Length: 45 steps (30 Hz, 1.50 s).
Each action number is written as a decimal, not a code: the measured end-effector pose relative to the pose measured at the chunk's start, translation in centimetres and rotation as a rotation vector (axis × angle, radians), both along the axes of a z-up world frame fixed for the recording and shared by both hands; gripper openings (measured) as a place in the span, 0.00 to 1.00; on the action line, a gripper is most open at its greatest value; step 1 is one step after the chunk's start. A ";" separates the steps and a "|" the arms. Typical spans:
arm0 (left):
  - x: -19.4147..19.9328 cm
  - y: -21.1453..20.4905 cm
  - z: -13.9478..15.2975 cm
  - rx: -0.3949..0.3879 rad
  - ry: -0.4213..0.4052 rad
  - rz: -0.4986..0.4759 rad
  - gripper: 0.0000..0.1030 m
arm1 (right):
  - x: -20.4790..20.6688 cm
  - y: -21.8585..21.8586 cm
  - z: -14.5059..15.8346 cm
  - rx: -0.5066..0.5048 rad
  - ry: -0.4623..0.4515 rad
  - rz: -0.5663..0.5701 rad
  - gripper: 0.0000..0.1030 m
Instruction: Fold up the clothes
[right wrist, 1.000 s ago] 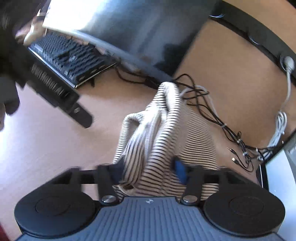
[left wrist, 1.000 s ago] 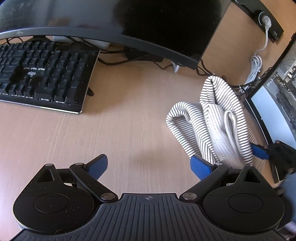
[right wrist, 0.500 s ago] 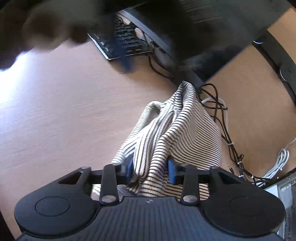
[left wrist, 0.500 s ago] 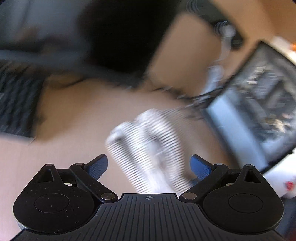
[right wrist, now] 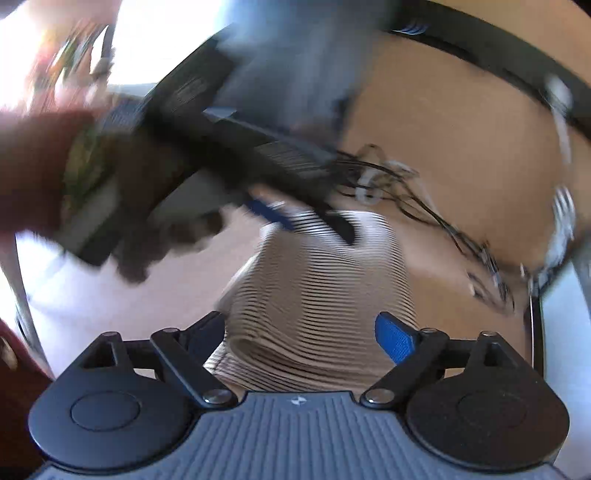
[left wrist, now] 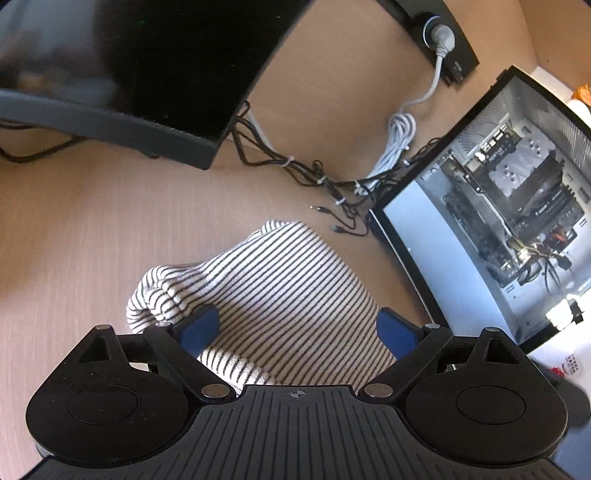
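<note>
right gripper (right wrist: 301, 332): jaws opening wide, letting go of the striped shirt (right wrist: 314, 295) it pinched before | left gripper (left wrist: 297, 326): wide, now over the shirt, maybe not touching | shirt: bunched on the desk (left wrist: 92, 240) near the cables (left wrist: 332, 184)

Computer desk setup, office or home workstation. Light wood tabletop (left wrist: 92, 229) carries a dark curved monitor (left wrist: 147, 66) at the far left. At right stands an open-sided PC case (left wrist: 517, 206), motherboard, cooler and wiring exposed. Black cables (left wrist: 295, 170), zip-tied, run across the far tabletop between the two. A black power strip (left wrist: 436, 33) on the far side has a grey plug and a coiled white cord (left wrist: 395, 144).
</note>
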State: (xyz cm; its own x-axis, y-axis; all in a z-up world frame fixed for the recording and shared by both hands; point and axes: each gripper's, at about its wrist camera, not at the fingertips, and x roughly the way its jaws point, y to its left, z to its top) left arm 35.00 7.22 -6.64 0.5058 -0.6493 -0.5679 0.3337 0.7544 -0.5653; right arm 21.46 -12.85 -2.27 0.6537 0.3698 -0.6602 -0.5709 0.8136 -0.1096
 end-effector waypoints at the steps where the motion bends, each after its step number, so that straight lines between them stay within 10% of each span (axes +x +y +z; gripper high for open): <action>1: -0.1 0.0 -0.1 0.004 -0.004 -0.003 0.93 | 0.8 -1.3 0.4 0.070 0.031 -0.045 0.95; 5: -0.3 -0.3 -0.1 0.030 -0.020 -0.009 0.93 | 5.9 -5.5 -0.6 0.265 0.163 -0.238 1.00; 13: 0.5 0.7 -0.3 0.010 0.004 -0.047 0.93 | 11.0 -6.1 -7.3 0.453 0.411 -0.274 0.89; 17: 1.1 1.1 -0.6 0.030 0.020 -0.025 0.96 | 8.3 -5.9 -2.5 0.551 0.300 -0.187 0.76; 23: 1.7 0.9 -0.8 0.019 0.030 -0.025 0.95 | 6.7 -4.7 -4.8 0.278 0.305 -0.198 0.76; 30: 0.6 -0.6 -0.6 0.127 -0.026 -0.041 0.96 | 6.7 -6.9 -4.0 0.363 0.287 -0.245 1.00; 38: 0.2 -1.5 -0.6 0.192 -0.056 -0.031 0.96 | 13.5 -6.9 -3.2 0.518 0.321 -0.238 1.00; 45: -0.6 -3.3 1.2 0.325 -0.094 0.003 0.96 | 18.8 -3.6 -4.3 0.462 0.316 -0.222 0.90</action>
